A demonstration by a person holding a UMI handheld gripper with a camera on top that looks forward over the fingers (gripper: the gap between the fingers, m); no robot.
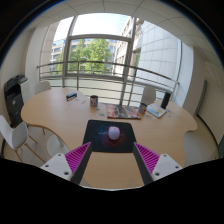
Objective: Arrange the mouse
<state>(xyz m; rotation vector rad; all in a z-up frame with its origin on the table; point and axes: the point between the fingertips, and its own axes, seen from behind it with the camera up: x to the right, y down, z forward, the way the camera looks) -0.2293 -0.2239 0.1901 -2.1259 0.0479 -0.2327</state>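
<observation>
We locate the small pale pink rounded mouse (114,133) on its dark rectangular mat (100,128), centred just beyond the gripper (113,158), whose jaws stand wide and empty.

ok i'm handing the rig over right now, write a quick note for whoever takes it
Tongs: open, holding nothing, fingers spread to either side of the near table edge.
Mouse: light-coloured, sitting on the dark mouse mat just ahead of the fingers, roughly centred between them but beyond the tips.
Table: wooden, with small items along its far side and chairs around it.
Done: nothing visibly gripped or moved yet.
Left: close in on the mouse, grip it and set it in place.
</observation>
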